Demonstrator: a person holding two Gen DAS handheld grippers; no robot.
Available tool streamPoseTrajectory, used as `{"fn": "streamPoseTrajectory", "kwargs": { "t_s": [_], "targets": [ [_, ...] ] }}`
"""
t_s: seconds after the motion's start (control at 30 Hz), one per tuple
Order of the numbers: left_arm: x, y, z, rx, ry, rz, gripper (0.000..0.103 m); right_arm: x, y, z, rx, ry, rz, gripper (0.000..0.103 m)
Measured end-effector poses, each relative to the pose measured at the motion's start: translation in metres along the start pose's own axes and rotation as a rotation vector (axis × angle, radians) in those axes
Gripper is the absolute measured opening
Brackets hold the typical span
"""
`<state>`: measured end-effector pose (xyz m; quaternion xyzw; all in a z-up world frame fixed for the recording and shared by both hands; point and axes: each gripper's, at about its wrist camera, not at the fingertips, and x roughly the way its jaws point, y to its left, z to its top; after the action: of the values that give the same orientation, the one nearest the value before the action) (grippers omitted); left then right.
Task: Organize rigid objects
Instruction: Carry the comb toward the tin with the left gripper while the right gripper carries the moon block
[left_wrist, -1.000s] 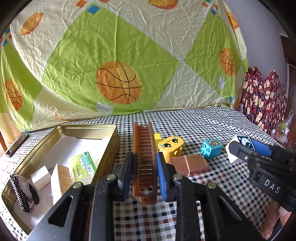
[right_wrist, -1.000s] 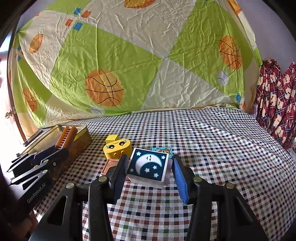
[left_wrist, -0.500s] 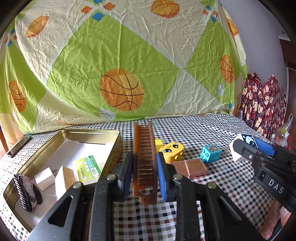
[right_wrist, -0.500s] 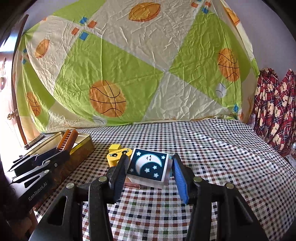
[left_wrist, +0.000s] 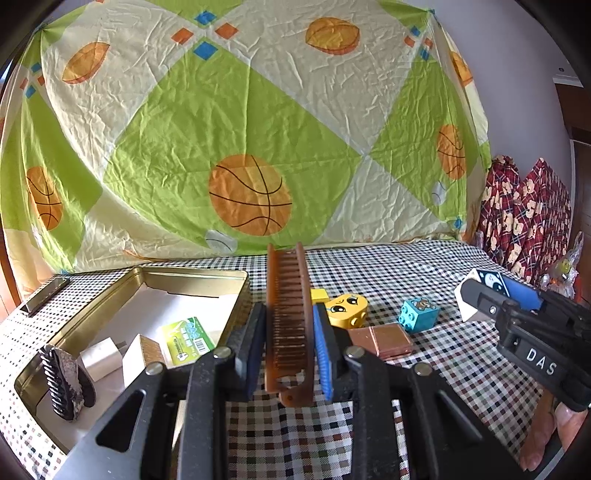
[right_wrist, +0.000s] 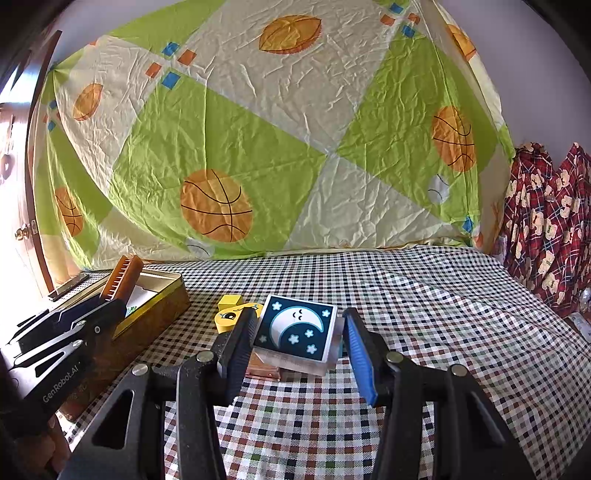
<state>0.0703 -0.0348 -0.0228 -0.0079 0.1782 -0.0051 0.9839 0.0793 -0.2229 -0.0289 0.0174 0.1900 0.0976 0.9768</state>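
Backdrop: the basketball-print sheet is filling more of both views than a second ago; the cameras are riding higher now.
Table: the checked cloth is sinking lower in frame as both grippers are lifting.
Tin: the gold tin is sitting at the left, farther below the left gripper than before, holding a charger, a green card and a dark hair clip.
Left gripper: the left gripper is staying clamped on the brown comb, carried on edge just right of the tin.
Right gripper: the right gripper is keeping the moon block between its pads, off the cloth; the grip looks loose on the blue side.
Left on the cloth: the yellow face block, copper tile and blue brick are lying unmoved.
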Motion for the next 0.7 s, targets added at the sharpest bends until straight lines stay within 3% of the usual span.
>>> {"fn": "streamPoseTrajectory", "kwargs": {
  "t_s": [0.7],
  "targets": [
    [-0.009, 0.013, -0.001, -0.048, -0.024, 0.045, 0.023, 0.005, 0.014, 0.001, 0.014, -0.014, 0.056, 0.051]
  ]
}}
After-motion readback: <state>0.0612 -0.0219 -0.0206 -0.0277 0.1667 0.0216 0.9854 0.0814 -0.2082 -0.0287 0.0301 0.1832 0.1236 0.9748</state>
